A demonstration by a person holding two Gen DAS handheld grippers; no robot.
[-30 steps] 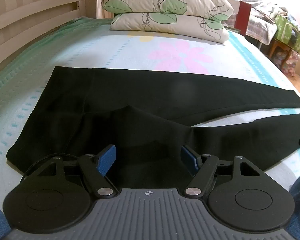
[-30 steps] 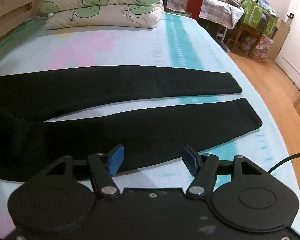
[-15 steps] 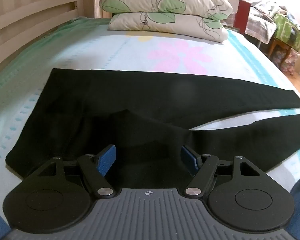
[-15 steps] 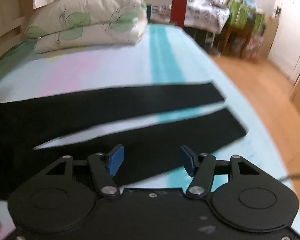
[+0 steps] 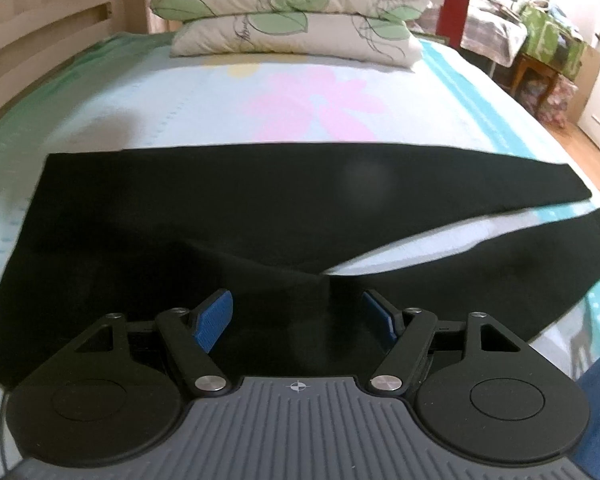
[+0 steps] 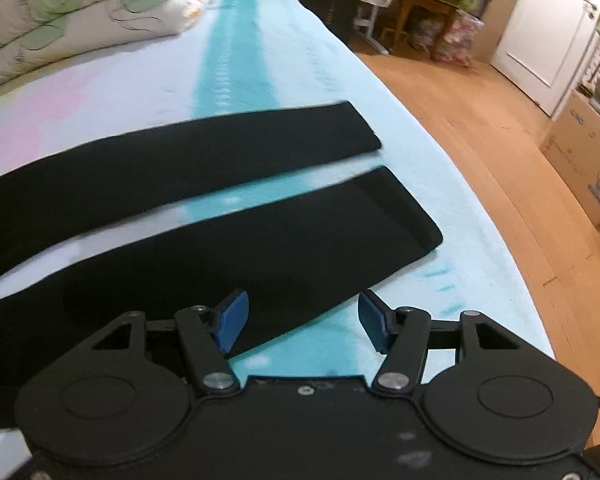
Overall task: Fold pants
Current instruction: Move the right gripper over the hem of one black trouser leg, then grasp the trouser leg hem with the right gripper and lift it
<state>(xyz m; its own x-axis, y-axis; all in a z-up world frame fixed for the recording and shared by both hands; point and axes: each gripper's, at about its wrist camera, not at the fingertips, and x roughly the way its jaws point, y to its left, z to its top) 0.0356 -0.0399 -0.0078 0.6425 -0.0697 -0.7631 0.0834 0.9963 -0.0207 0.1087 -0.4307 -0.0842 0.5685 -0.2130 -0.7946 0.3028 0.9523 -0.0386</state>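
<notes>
Black pants (image 5: 220,208) lie flat across the bed, waistband at the left, both legs running to the right with a narrow gap between them. My left gripper (image 5: 296,314) is open and empty, low over the crotch area of the near leg. In the right wrist view the two leg ends (image 6: 260,160) lie side by side near the bed's right edge. My right gripper (image 6: 300,322) is open and empty, over the near edge of the near leg (image 6: 284,248), close to its hem.
The bed sheet (image 5: 300,92) is light blue with a pink flower. Two leaf-print pillows (image 5: 292,12) are stacked at the head. A wooden rail (image 5: 40,32) runs along the left. Wooden floor (image 6: 480,120), a cardboard box (image 6: 588,160) and furniture lie right of the bed.
My right gripper has swung right toward the leg hems and the bed's edge. My left gripper has shifted right and a little closer over the crotch. Both stay open.
</notes>
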